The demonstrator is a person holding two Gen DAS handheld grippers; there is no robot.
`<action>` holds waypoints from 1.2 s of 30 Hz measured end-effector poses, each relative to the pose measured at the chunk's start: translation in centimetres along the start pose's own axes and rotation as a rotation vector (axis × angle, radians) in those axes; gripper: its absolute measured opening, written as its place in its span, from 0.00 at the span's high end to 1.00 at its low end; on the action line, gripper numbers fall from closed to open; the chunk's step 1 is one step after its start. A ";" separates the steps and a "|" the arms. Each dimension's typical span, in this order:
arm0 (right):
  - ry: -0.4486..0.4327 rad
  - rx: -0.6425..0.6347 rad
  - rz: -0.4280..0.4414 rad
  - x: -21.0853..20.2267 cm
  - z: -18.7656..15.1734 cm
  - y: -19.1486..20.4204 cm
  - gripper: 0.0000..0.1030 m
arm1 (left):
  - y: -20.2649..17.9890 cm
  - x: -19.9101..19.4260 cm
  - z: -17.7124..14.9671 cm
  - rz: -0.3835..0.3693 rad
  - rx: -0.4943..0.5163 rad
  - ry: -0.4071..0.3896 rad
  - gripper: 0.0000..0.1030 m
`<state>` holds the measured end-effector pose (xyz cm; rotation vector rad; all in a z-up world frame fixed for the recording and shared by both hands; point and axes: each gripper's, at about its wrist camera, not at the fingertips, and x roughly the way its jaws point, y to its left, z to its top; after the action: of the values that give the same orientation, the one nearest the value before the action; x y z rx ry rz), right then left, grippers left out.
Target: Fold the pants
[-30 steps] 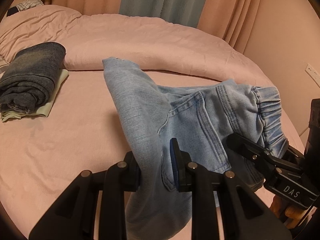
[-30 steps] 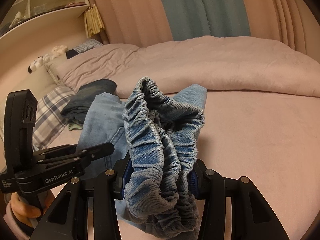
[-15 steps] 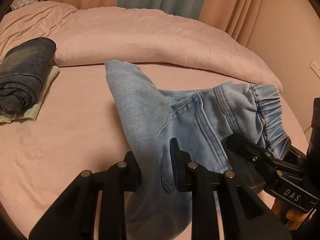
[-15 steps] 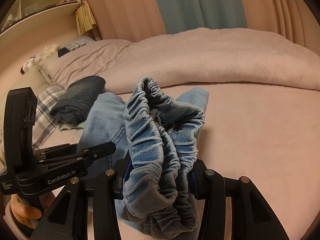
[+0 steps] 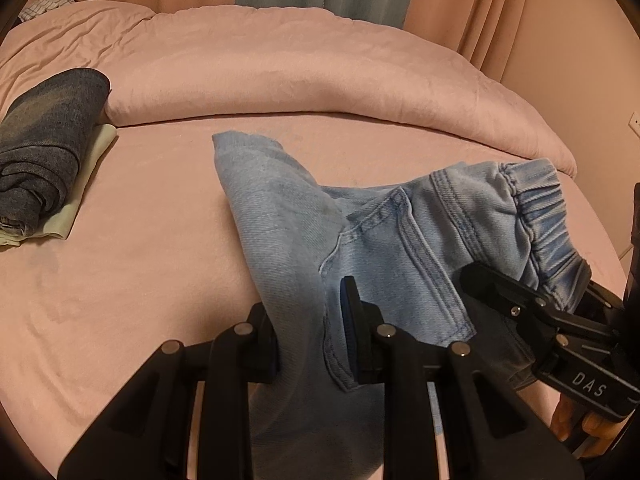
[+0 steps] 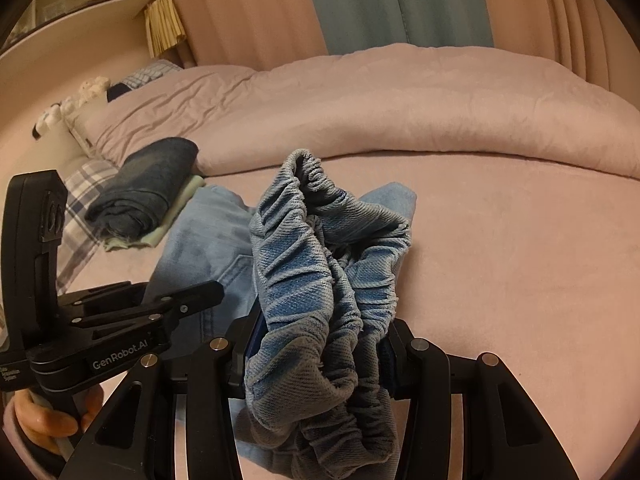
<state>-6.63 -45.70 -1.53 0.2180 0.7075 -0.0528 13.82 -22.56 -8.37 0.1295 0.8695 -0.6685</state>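
Observation:
Light blue denim pants (image 5: 360, 240) with an elastic waistband hang between both grippers above the pink bed. My left gripper (image 5: 310, 340) is shut on the fabric near a back pocket, and a leg trails away over the sheet. My right gripper (image 6: 316, 344) is shut on the bunched elastic waistband (image 6: 320, 264), which fills the middle of the right wrist view. The right gripper also shows at the right of the left wrist view (image 5: 536, 312); the left gripper shows at the left of the right wrist view (image 6: 132, 312).
A folded dark denim garment (image 5: 44, 140) lies on a pale cloth at the left of the bed (image 5: 120, 280). A rolled pink duvet (image 5: 320, 80) runs across the back. Curtains hang behind. Plaid pillows (image 6: 80, 200) and a shelf sit far left.
Both grippers moved with the pants held: the folded garment and the duvet shifted in both views. The trailing leg lies lower and flatter on the sheet. The grips are unchanged.

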 end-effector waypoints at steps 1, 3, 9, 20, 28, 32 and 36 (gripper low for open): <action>0.007 0.000 -0.002 0.2 0.0 -0.1 0.52 | 0.1 0.2 -0.1 0.004 0.002 0.003 0.77; 0.021 0.002 -0.015 0.6 -0.1 -0.5 0.52 | 0.4 0.5 -0.2 0.015 0.002 0.010 0.75; 0.102 0.102 -0.010 1.6 -1.1 -3.4 0.39 | 2.1 1.3 -0.9 0.072 -0.025 0.039 0.58; -0.054 0.106 -0.017 -4.1 -0.3 -5.3 0.36 | 1.4 -2.9 -1.5 0.105 0.005 -0.056 0.34; -0.011 -0.107 -0.074 -0.6 1.5 -1.6 0.53 | -1.2 -1.4 -1.9 0.047 0.052 -0.036 0.33; 0.086 -0.150 -0.161 2.7 1.2 -1.9 0.53 | -1.5 1.3 -2.6 0.038 0.067 0.045 0.33; 0.112 -0.181 -0.167 3.1 0.9 -2.2 0.53 | -1.3 2.1 -2.5 0.034 0.068 0.066 0.32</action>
<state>-4.00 -47.96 -3.29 -0.0121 0.8361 -0.1358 12.38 -23.66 -11.35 0.2274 0.9060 -0.6654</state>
